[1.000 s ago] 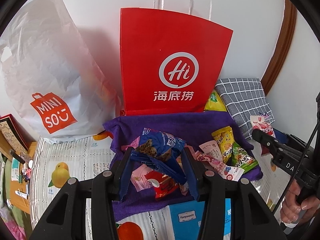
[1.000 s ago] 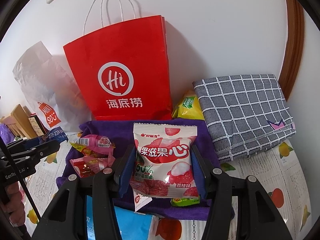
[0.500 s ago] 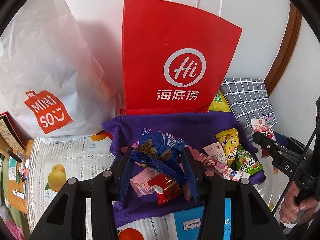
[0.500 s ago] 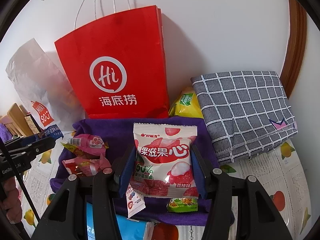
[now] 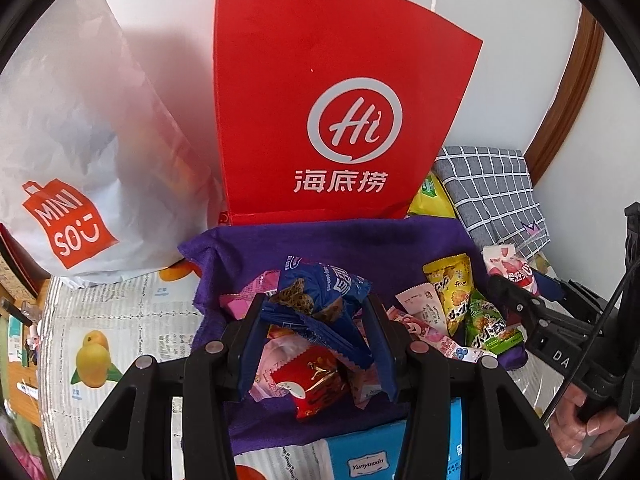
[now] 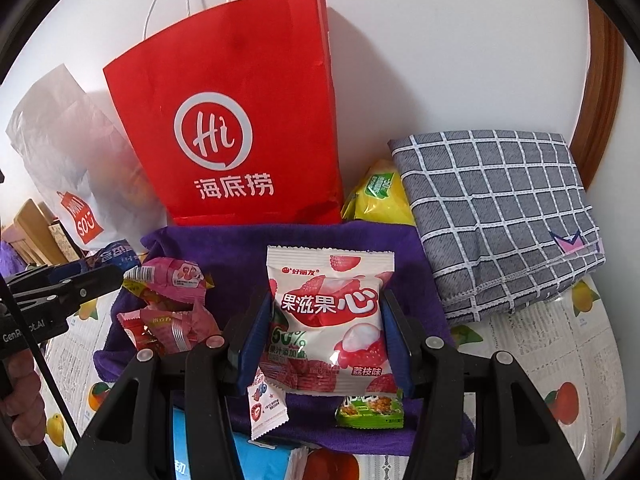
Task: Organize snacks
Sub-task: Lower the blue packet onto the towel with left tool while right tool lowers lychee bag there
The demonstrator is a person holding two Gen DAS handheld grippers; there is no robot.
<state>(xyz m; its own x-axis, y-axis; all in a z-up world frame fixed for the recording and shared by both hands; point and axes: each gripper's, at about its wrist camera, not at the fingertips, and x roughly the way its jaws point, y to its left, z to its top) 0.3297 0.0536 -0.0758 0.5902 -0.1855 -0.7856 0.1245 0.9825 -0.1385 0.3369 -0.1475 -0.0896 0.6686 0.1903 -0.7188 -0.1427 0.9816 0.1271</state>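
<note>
My left gripper (image 5: 314,312) is shut on a crumpled blue cookie packet (image 5: 320,296), held above pink and red snack packs (image 5: 312,384) on a purple cloth (image 5: 328,240). My right gripper (image 6: 324,312) is shut on a white and red lychee gummy bag (image 6: 328,316), held upright over the same purple cloth (image 6: 240,248). A red paper bag (image 5: 328,112) stands open-topped right behind the cloth, and it shows too in the right wrist view as the red paper bag (image 6: 240,128). Yellow and green packets (image 5: 472,308) lie at the cloth's right.
A white plastic shopping bag (image 5: 72,140) stands to the left of the red bag. A folded grey checked cloth (image 6: 500,216) and a yellow pouch (image 6: 376,196) lie at the right by the wall. A blue box (image 5: 368,456) sits at the near edge. The table wears a fruit-print cover (image 5: 104,332).
Both grippers have moved a little closer to the red bag and lower, each keeping its packet. The bag looks larger in both views.
</note>
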